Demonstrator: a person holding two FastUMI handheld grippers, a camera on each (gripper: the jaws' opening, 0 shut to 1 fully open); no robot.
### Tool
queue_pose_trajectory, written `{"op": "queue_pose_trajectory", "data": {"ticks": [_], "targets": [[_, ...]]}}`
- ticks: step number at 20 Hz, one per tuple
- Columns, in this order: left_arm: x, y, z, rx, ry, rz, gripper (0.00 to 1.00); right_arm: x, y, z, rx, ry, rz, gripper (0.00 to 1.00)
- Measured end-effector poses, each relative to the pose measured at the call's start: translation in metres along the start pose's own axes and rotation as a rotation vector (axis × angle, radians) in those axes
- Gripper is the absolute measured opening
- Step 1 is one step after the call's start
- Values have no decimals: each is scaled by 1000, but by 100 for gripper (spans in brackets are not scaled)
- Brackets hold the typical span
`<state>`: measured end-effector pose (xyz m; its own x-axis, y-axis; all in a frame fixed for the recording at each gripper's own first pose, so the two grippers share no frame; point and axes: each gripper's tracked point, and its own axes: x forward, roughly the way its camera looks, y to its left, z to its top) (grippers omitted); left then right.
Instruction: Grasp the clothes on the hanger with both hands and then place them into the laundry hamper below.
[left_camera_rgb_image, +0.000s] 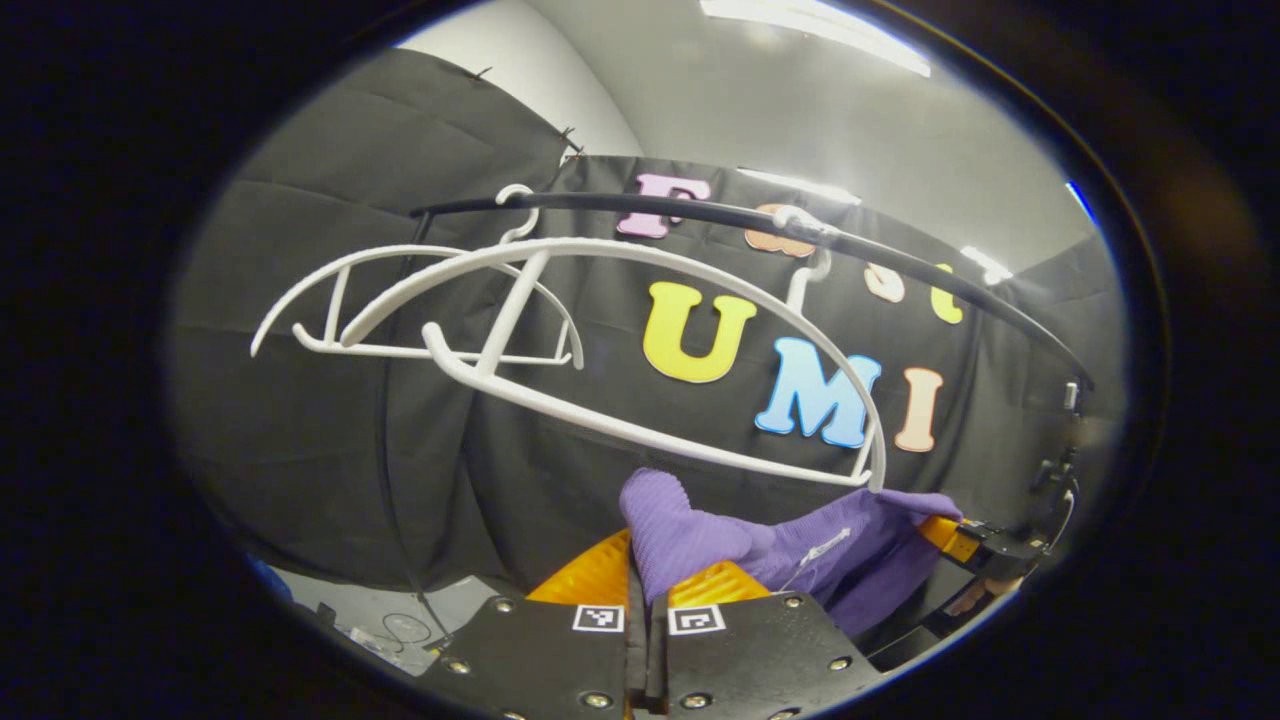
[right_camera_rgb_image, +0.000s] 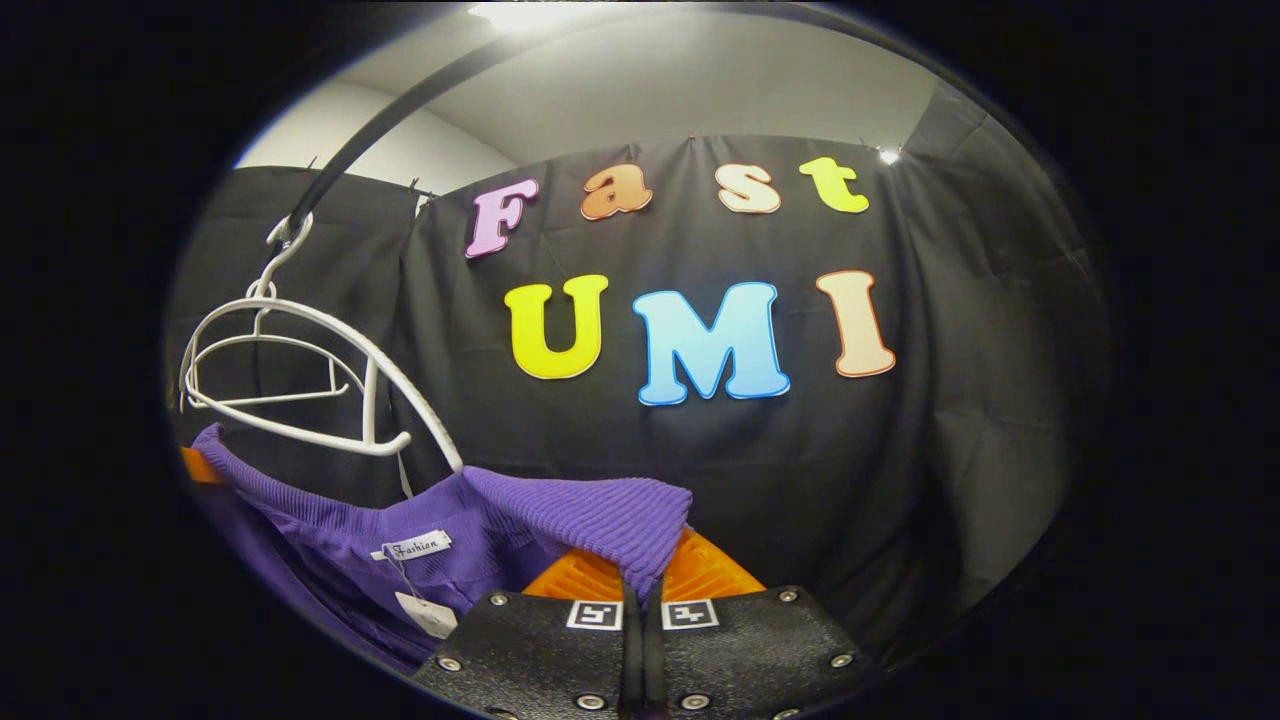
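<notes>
A purple ribbed garment (left_camera_rgb_image: 700, 535) is pinched between the fingers of the left gripper (left_camera_rgb_image: 648, 585). Its far end is held by the right gripper (left_camera_rgb_image: 965, 540). Two white hangers (left_camera_rgb_image: 560, 330) are hung on a black rail (left_camera_rgb_image: 700, 213).

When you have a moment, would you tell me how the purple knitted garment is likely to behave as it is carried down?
The purple knitted garment is probably floppy: it drapes over the right gripper and sags between both grips. Its ribbed knit likely resists slipping. It seems light, bunching softly at the left gripper.

two bare white hangers (left_camera_rgb_image: 600, 330) and the dark rail (left_camera_rgb_image: 760, 225) crowd the space just above the purple garment (left_camera_rgb_image: 800, 550); open room lies right of them, before the black cloth wall (right_camera_rgb_image: 950, 450).
</notes>
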<state>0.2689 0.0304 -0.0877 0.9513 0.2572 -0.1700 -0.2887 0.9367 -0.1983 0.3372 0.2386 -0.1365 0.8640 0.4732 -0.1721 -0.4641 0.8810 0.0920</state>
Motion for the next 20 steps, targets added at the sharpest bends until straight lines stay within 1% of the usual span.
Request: {"op": "queue_pose_trajectory", "data": {"ticks": [3, 4, 5, 6, 7, 8, 9, 10, 11, 12, 13, 15, 17, 20], "targets": [[-10, 2, -13, -13, 44, -15, 1, -25, 3, -15, -7, 29, -12, 0], [-16, 4, -17, -11, 56, -18, 5, -33, 6, -22, -4, 45, -13, 0], [-22, 7, -21, 1, 69, -18, 1, -40, 7, -25, -3, 60, -14, 0], [-30, 11, -28, 17, 86, -19, 5, -50, 8, -29, -4, 72, -19, 0], [-37, 14, -33, 30, 104, -26, 5, -60, 10, -33, -7, 84, -26, 0], [-46, 19, -39, 38, 119, -36, 1, -70, 13, -37, -10, 98, -34, 0], [-55, 24, -43, 39, 131, -48, 1, -82, 17, -41, -13, 109, -40, 0], [-64, 30, -46, 38, 140, -60, 1, -93, 23, -43, -19, 121, -52, 0], [-74, 37, -49, 36, 151, -77, 5, -105, 27, -45, -24, 135, -66, 0], [-82, 42, -53, 31, 165, -95, 5, -119, 34, -45, -25, 141, -80, 0], [-91, 48, -56, 24, 177, -116, 1, -135, 41, -43, -22, 139, -96, 0], [-107, 61, -60, 20, 194, -153, 1, -162, 56, -42, -24, 139, -131, 0], [-130, 78, -65, 26, 204, -193, 1, -187, 73, -51, -25, 168, -153, 0], [-154, 103, -89, 57, 248, -242, 1, -228, 103, -60, -35, 186, -176, 0]]}}
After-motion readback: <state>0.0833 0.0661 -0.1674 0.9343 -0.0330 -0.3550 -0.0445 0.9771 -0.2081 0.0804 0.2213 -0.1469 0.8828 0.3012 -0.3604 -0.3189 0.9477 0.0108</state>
